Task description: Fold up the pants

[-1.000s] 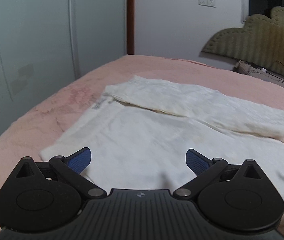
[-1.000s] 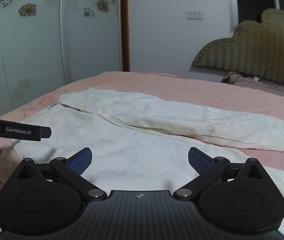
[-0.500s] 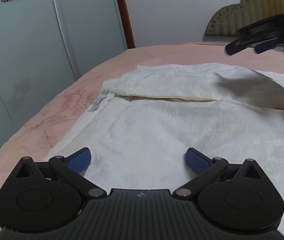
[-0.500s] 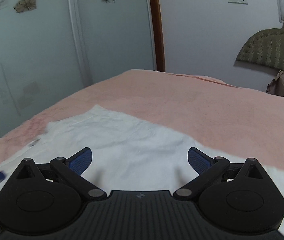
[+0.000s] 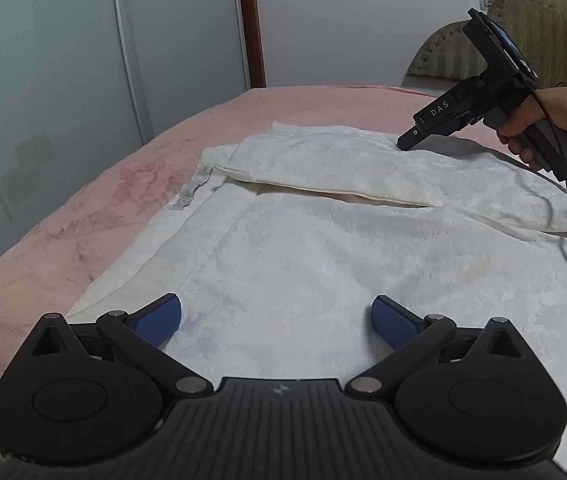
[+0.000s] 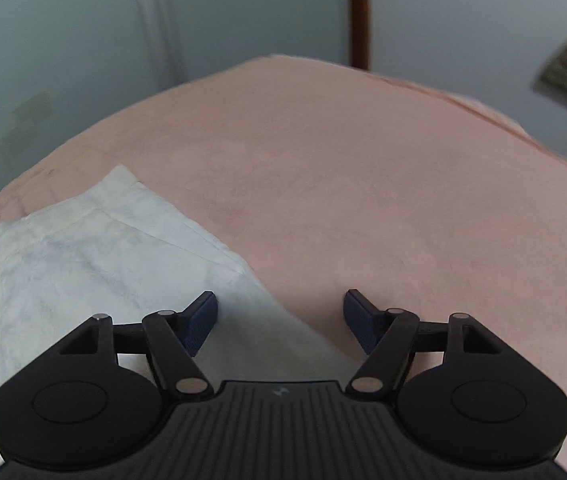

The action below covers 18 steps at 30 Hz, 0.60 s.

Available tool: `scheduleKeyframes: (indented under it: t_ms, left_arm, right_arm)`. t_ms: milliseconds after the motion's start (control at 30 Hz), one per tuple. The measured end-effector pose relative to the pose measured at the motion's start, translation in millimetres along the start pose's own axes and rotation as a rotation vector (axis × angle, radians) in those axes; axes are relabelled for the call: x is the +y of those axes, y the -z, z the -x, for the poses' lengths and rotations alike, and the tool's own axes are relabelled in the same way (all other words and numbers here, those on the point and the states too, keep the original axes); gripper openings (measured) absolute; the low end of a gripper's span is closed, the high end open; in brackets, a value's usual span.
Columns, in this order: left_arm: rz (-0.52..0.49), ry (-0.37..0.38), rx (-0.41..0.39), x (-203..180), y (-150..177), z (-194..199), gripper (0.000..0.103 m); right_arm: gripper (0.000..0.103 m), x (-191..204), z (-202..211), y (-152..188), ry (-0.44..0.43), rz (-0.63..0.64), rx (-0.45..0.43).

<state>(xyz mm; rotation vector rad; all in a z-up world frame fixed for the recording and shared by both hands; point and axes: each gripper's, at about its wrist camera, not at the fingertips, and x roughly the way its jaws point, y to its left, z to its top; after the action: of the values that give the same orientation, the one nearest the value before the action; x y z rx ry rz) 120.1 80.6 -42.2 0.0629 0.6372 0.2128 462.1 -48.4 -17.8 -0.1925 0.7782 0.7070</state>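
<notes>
Across the frame: white, faintly patterned fabric pants [image 5: 323,248] lay spread flat on a pink, soft-looking bedspread [image 5: 95,216], filling the centre and right of the left wrist view; in the right wrist view only their lower-left part showed [image 6: 83,264]
Long axis: it ran from the waistband at centre left toward the legs leaving the right edge; the waist end pointed left, toward the pale sliding wardrobe doors [image 5: 83,60]; one leg lay along the upper part, the other along the lower, a shadowed slit between them
Left gripper [image 5: 275,320]: low in its own frame, blue pads spread wide, nothing between them; it hovered over the near leg, close to the lower-left hem
Right gripper [image 6: 279,320]: its pads stood apart and bare, straddling the far edge of the cloth where white met pink; from the left view its black tip [image 5: 423,136] sat at upper right, on or just above that edge; contact could not be told
Step in hand: by my judgement, reaching for grip points before the first fold, leg over leg; no fold was made yet
Next move: probably each claw must close on an edge of one leg, then lift together so the cloth carries over evenly
</notes>
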Motion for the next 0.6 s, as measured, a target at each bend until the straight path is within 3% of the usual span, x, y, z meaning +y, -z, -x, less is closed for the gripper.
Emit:
scheduleKeyframes:
  t_ms: [33,67,100,133,267,367,500,600]
  left_arm:
    - [0.001,0.0,0.0,-0.1,-0.1,0.0,0.103]
    - [0.001,0.001,0.0,-0.1,-0.2,-0.1,0.103]
    - [0.002,0.002,0.0,0.1,-0.6,-0.4,0.103]
    - [0.003,0.002,0.0,0.2,-0.7,-0.3,0.103]
    - [0.018,0.012,-0.006,2.7,-1.0,0.5,0.102]
    - [0.088,0.036,-0.037,14.0,-1.0,4.6,0.101]
    - [0.312,0.115,-0.094,50.7,-1.2,18.8,0.1]
    - [0.507,0.247,-0.126,81.9,2.7,34.9,0.1]
  right_arm:
    - [0.067,0.0,1.7,0.0,-0.02,0.008,0.007]
    - [0.047,0.5,4.6,0.4,-0.037,0.01,0.008]
    - [0.018,1.8,8.3,1.4,-0.057,0.002,0.007]
    - [0.013,6.4,11.4,3.6,-0.045,0.011,0.006]
    - [0.007,46.1,33.0,17.6,0.082,0.164,-0.064]
    - [0.007,87.6,66.4,32.0,0.171,0.301,-0.153]
    - [0.007,145.1,126.5,63.1,0.215,0.466,-0.243]
    - [0.007,184.8,172.8,95.5,0.207,0.538,-0.289]
